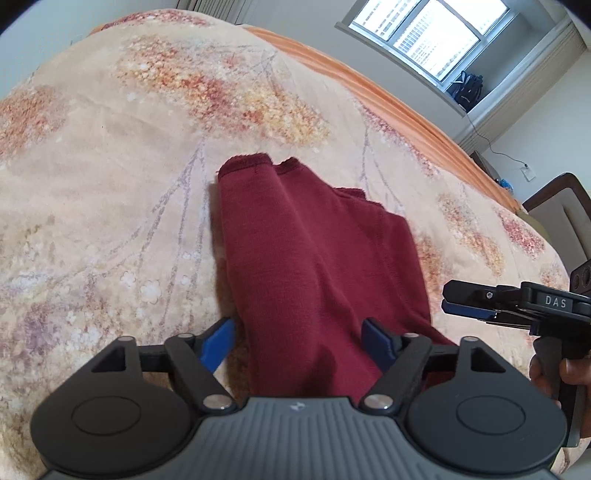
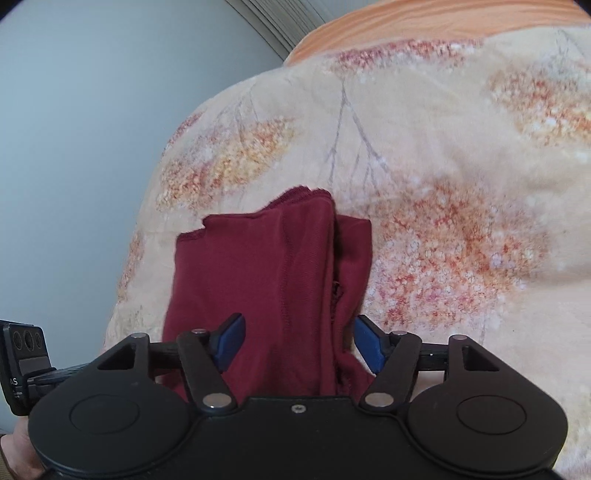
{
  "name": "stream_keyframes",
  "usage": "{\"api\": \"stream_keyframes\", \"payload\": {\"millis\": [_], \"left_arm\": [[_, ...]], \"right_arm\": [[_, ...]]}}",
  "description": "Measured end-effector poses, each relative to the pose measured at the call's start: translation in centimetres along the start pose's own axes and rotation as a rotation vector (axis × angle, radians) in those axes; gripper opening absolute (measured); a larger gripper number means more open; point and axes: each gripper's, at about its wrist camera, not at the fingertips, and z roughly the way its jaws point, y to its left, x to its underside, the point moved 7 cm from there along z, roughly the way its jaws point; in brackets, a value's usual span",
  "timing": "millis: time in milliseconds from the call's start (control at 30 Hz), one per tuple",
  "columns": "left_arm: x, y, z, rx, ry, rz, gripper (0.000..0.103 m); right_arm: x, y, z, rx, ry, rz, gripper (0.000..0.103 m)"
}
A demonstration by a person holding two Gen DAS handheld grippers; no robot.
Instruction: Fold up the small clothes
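While both claws gape, folded garment (image 1: 317, 258) lies flat.

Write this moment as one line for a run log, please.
left gripper: open, over garment | right gripper: open, over garment | garment: dark red, folded, lying on bedspread | held: nothing

Floral blanket (image 1: 110, 155) on a bed, window beyond

The beige blanket, printed with orange and red blossoms and grey twigs, fills most of both views. Along the blanket's far edge runs an orange sheet (image 1: 369, 85). Beyond the blanket a window (image 1: 424, 33) is set in a pale wall, with a dark backpack (image 1: 467, 88) on its sill. Near the blanket's right corner stands a dark wooden chair (image 1: 565, 206), with a wall socket (image 1: 527, 170) just above it.
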Motion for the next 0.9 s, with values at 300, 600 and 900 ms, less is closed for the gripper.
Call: {"api": "stream_keyframes", "payload": {"millis": [300, 600, 900], "left_arm": [[-0.1, -2.6, -7.1, 0.070, -0.048, -0.078, 0.101], [3.7, -7.2, -18.0, 0.007, -0.149, -0.074, 0.102], [12.7, -12.2, -27.6, -0.163, -0.157, -0.064, 0.102]], "right_arm": [[0.2, 7.3, -7.0, 0.015, -0.058, -0.063, 0.087], [4.3, 15.0, -15.8, -0.018, -0.062, -0.157, 0.102], [11.1, 17.2, -25.5, 0.113, -0.058, -0.259, 0.102]]}}
